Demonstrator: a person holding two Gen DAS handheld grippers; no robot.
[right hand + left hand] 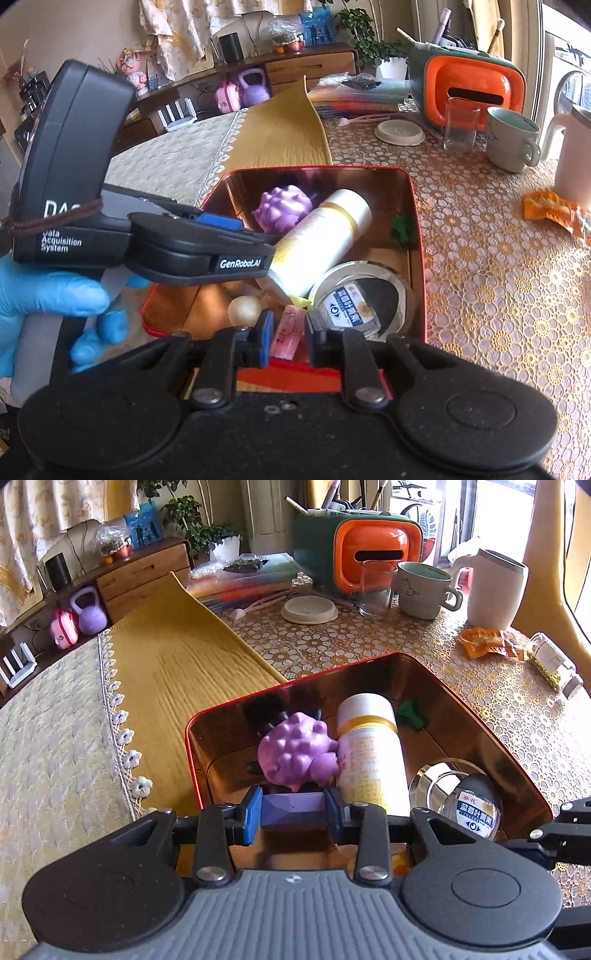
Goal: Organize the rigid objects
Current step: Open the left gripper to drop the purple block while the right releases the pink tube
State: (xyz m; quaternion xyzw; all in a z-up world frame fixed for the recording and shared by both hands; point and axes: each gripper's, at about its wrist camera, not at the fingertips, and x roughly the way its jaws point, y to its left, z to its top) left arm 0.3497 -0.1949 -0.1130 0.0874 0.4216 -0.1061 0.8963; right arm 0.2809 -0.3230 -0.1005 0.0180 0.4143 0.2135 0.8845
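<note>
A red metal tin (236, 709) (417, 206) sits on the lace-covered table. Inside lie a bumpy purple toy (295, 753) (282, 208), a white and yellow bottle (369, 753) (317, 236), a small green piece (412, 714) (402, 227) and a clear jar with a blue label (469, 805) (351, 306). My left gripper (293, 810) is shut on a faceted purple block (293, 808) above the tin's near end. My right gripper (288, 332) stands partly open over the tin's near edge, around a pink card (286, 334); contact is unclear. A cream ball (244, 310) lies beside it.
On the table behind the tin stand an orange and green box (369, 550), a glass (376, 589), a green-rimmed mug (424, 590), a white jug (495, 587), a round lid (309, 609), an orange wrapper (487, 640) and a small bottle (554, 662). A yellow cloth (177, 664) lies to the left.
</note>
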